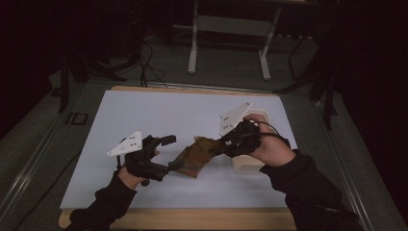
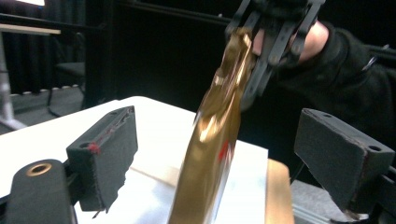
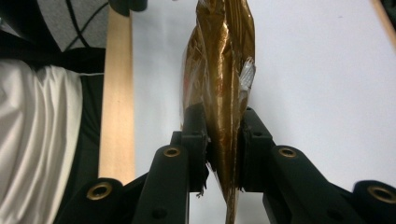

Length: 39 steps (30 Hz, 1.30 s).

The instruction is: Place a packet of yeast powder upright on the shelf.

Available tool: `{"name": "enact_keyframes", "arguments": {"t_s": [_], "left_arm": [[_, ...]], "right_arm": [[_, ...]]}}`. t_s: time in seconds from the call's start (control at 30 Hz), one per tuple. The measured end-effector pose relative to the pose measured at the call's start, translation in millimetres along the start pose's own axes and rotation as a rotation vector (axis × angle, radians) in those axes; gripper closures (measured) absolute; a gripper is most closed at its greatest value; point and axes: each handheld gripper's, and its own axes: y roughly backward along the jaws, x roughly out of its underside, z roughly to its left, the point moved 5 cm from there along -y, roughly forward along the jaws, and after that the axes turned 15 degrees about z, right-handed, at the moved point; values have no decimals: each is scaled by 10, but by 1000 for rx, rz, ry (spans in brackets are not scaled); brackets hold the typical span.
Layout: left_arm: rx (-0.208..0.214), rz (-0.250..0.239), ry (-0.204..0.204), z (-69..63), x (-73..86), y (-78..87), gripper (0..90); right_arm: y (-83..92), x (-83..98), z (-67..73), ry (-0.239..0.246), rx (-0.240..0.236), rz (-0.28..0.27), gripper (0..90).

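A crinkled gold-brown foil packet hangs just above the white tabletop, between my two grippers. My right gripper is shut on one end of it; in the right gripper view both pads of that gripper press flat on the packet. My left gripper stands open around the packet's other end. In the left gripper view the packet passes between that gripper's wide-apart pads without touching either. Farther up, the right gripper clamps its top.
A pale beige container sits on the table under my right hand. The white board lies on a wooden tabletop whose edge runs along the near side. A white table frame stands on the floor beyond.
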Motion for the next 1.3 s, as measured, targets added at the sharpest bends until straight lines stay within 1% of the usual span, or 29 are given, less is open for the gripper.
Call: {"name": "enact_keyframes", "arguments": {"t_s": [0.07, 0.13, 0.23, 0.27, 0.33, 0.4, 0.43, 0.47, 0.5, 0.53, 0.63, 0.7, 0.77, 0.83, 0.97, 1.03, 1.07, 1.1, 1.13, 1.17, 1.2, 1.3], "left_arm": [[-17, 18, 1, 11, 36, 27, 120], [-23, 38, 13, 30, 86, 44, 102], [-34, 50, 32, 67, 158, 86, 100], [-40, 50, 41, 81, 179, 103, 99], [-50, 52, 59, 110, 214, 140, 88], [-65, 57, 77, 137, 247, 175, 64], [-81, 65, 80, 155, 266, 189, 47], [-122, 65, 68, 175, 285, 204, 41], [-166, 48, 47, 189, 302, 224, 39], [-185, 42, 42, 200, 317, 241, 34], [-177, 45, 75, 235, 365, 281, 28], [-168, 40, 82, 247, 400, 302, 28], [-170, 36, 65, 250, 437, 317, 28], [-151, 51, 66, 248, 477, 322, 28], [-130, 80, 77, 253, 570, 328, 28], [-134, 101, 75, 258, 614, 328, 28], [-134, 101, 75, 258, 614, 328, 28], [-135, 103, 76, 259, 630, 329, 28], [-137, 110, 81, 265, 654, 333, 28], [-137, 108, 81, 267, 661, 338, 28], [-140, 112, 82, 272, 667, 340, 28], [-145, 101, 89, 283, 665, 348, 28]], "right_arm": [[89, 34, -38, 5, 36, -15, 763], [178, 80, -71, 13, 59, -19, 763], [311, 160, -128, 4, 86, -25, 764], [352, 190, -149, 9, 93, -27, 764], [429, 256, -181, 0, 98, -22, 764], [503, 323, -210, -4, 117, -18, 764], [539, 358, -220, -2, 131, -13, 764], [575, 392, -233, 2, 145, -9, 764], [608, 426, -245, -2, 156, -8, 765], [641, 463, -253, -5, 164, -3, 765], [710, 579, -275, -28, 175, 11, 765], [742, 662, -281, -46, 172, 20, 765], [763, 745, -288, -58, 177, 31, 765], [775, 828, -287, -69, 182, 42, 765], [762, 993, -283, -91, 181, 66, 765], [756, 1071, -280, -95, 182, 77, 765], [756, 1109, -283, -97, 182, 76, 765], [756, 1109, -283, -97, 182, 76, 765], [746, 1186, -281, -108, 176, 94, 765], [735, 1225, -282, -106, 177, 108, 765], [726, 1263, -282, -114, 175, 123, 765], [689, 1370, -293, -123, 164, 154, 765]]}}
